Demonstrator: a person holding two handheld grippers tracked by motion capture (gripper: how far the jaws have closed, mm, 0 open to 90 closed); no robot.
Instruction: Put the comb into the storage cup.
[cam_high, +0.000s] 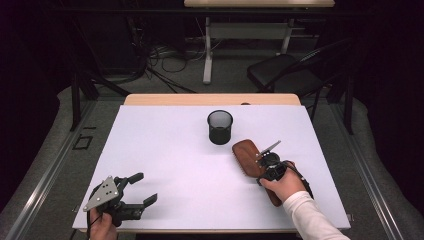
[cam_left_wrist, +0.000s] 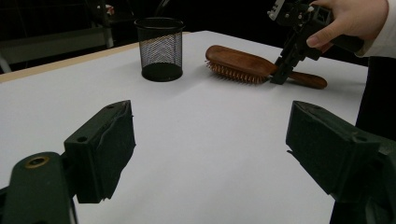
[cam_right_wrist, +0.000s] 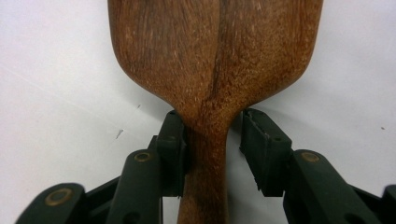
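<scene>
A wooden hairbrush (cam_high: 246, 152) lies bristles down on the white table, its handle toward the person. My right gripper (cam_high: 262, 175) points down over the brush's neck. In the right gripper view the neck (cam_right_wrist: 210, 126) stands between the jaws of my right gripper (cam_right_wrist: 212, 140). The left pad touches the wood, and a thin gap shows at the right pad (cam_right_wrist: 254, 140). The left gripper view has the hairbrush (cam_left_wrist: 238, 63) and that right gripper (cam_left_wrist: 280, 77) at the far right. My left gripper (cam_high: 145, 187) rests open near the table's front left edge, nothing between its jaws (cam_left_wrist: 210, 140).
A black mesh cup (cam_high: 220, 127) stands upright behind the brush, near the middle back of the white table top (cam_high: 165, 150); the left gripper view has the mesh cup (cam_left_wrist: 159, 49) too. A dark chair (cam_high: 285, 72) and cables sit on the floor beyond.
</scene>
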